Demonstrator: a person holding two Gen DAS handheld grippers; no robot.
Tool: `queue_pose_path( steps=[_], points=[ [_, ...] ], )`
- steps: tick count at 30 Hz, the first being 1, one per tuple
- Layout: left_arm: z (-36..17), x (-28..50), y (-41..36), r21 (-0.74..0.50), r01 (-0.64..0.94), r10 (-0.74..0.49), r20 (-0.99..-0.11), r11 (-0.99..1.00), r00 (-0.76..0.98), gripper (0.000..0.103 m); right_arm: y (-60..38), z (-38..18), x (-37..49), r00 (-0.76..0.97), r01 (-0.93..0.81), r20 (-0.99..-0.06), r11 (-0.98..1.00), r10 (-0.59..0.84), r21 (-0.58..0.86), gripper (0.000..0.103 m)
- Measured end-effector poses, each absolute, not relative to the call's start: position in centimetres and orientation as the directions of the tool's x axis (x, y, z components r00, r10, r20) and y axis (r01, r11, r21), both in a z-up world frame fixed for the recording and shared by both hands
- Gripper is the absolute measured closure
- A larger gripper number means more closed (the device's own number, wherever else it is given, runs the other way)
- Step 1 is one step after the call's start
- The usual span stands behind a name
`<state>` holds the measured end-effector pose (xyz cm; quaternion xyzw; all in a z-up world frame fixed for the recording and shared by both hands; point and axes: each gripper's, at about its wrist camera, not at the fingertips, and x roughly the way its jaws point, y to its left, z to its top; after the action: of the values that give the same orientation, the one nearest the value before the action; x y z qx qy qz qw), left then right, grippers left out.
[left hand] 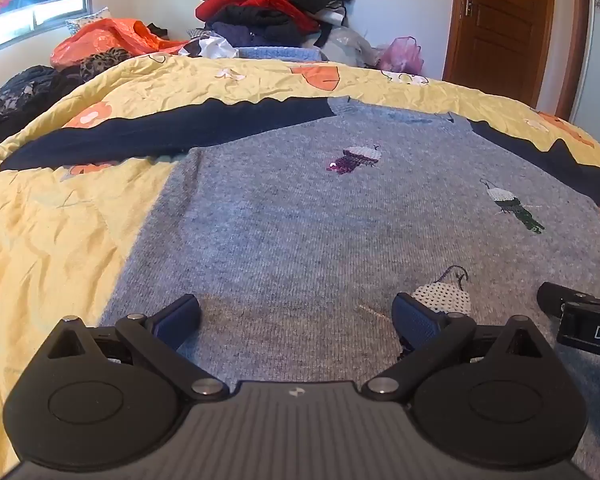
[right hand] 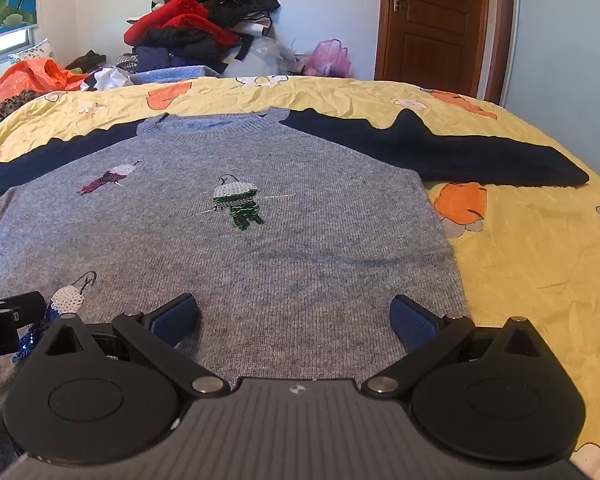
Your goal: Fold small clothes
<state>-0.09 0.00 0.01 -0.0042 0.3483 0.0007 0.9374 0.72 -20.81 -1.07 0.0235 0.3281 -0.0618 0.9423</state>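
Note:
A grey knit sweater (left hand: 300,216) with navy sleeves and sequin bird motifs lies flat, front up, on a yellow bedspread (left hand: 52,240); it also shows in the right wrist view (right hand: 260,248). Its left sleeve (left hand: 160,128) and right sleeve (right hand: 440,148) are spread outward. My left gripper (left hand: 296,320) is open and empty over the sweater's lower left part. My right gripper (right hand: 294,320) is open and empty over the lower right part. Each gripper's edge shows in the other's view (left hand: 580,316) (right hand: 8,320).
A tall pile of red and black clothes (right hand: 204,28) stands behind the bed. An orange plastic bag (left hand: 112,36) and a pink bag (right hand: 328,58) lie near it. A brown door (right hand: 436,20) is at the back right. The bedspread (right hand: 540,260) extends right.

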Motion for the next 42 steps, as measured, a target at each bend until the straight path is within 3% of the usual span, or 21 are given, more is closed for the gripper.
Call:
queue_pose_path(
  steps=[42],
  points=[
    [0.21, -0.08, -0.01, -0.002, -0.009, 0.005, -0.661, 1.0, 0.751, 0.0, -20.76, -1.07, 0.76, 0.775, 0.132, -0.623, 0.991, -0.105, -0.003, 0.0]
  ],
)
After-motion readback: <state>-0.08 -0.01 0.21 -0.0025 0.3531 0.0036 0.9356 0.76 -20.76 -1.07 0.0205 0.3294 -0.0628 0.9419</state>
